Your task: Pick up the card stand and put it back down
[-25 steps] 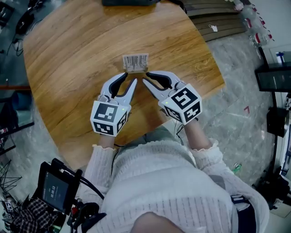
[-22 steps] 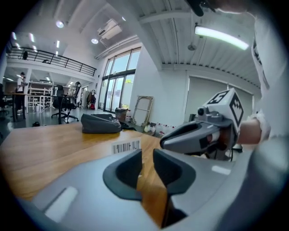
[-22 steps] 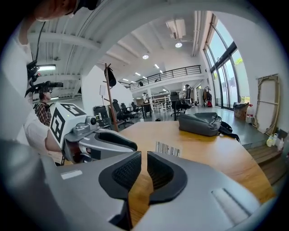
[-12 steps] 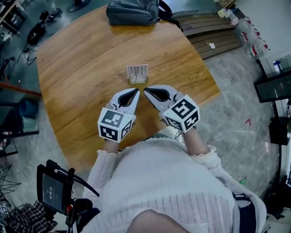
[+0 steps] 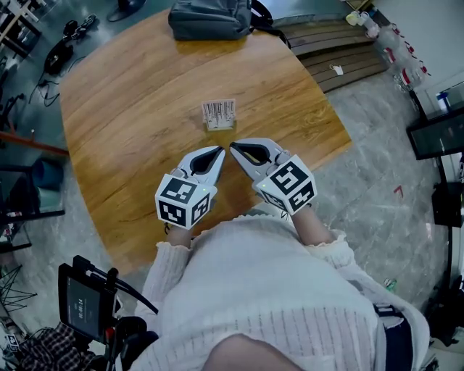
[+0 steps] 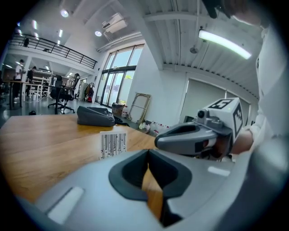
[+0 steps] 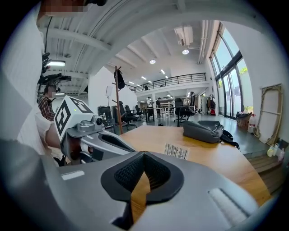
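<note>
The card stand (image 5: 219, 114), a small clear holder with a white barcode card, stands upright on the round wooden table (image 5: 123, 101). It shows too in the left gripper view (image 6: 113, 144) and the right gripper view (image 7: 176, 151). My left gripper (image 5: 221, 149) and right gripper (image 5: 232, 147) hover side by side just short of it, tips nearly meeting. Both are shut with nothing between the jaws. Neither touches the stand.
A grey bag (image 5: 210, 20) lies at the table's far edge. A wooden pallet (image 5: 341, 43) sits on the floor to the far right. Cables and gear (image 5: 58, 43) lie on the floor at the left. A tripod with a screen (image 5: 87, 308) stands by my left side.
Both grippers went from open jaws to shut and drew back a little from the card stand. The head view shifted, so the bag at the far edge came into sight.
</note>
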The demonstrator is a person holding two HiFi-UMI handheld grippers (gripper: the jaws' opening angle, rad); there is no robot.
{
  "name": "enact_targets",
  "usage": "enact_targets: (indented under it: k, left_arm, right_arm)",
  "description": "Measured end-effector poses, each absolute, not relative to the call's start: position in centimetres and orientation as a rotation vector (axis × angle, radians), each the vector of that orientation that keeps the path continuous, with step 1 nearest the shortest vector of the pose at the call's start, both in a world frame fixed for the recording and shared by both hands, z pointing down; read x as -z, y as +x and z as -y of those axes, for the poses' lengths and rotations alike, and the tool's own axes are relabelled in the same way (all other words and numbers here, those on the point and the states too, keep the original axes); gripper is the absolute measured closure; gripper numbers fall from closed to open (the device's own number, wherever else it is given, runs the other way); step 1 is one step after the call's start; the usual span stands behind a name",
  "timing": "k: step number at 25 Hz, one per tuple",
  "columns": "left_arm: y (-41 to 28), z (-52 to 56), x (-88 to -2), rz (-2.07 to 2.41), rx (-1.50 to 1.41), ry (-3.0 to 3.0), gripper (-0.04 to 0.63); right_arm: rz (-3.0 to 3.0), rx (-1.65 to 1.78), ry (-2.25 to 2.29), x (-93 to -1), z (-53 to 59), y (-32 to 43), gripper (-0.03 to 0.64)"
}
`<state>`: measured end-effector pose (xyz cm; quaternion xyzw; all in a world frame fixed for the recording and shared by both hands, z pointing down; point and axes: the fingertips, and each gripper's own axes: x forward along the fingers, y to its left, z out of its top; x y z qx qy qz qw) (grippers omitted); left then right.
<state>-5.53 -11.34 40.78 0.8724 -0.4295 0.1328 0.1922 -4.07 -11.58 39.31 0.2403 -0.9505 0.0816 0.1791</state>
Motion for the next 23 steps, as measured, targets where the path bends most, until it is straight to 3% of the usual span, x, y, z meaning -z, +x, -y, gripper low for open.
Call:
enact_targets:
  k: [23]
  left_arm:
    - [-5.8,10.8,-40.7,1.186,-0.318,2.43,0.586]
  right_arm:
    - [2.69,-0.272,0.763,-38.9,11.9,-2.8,0.617]
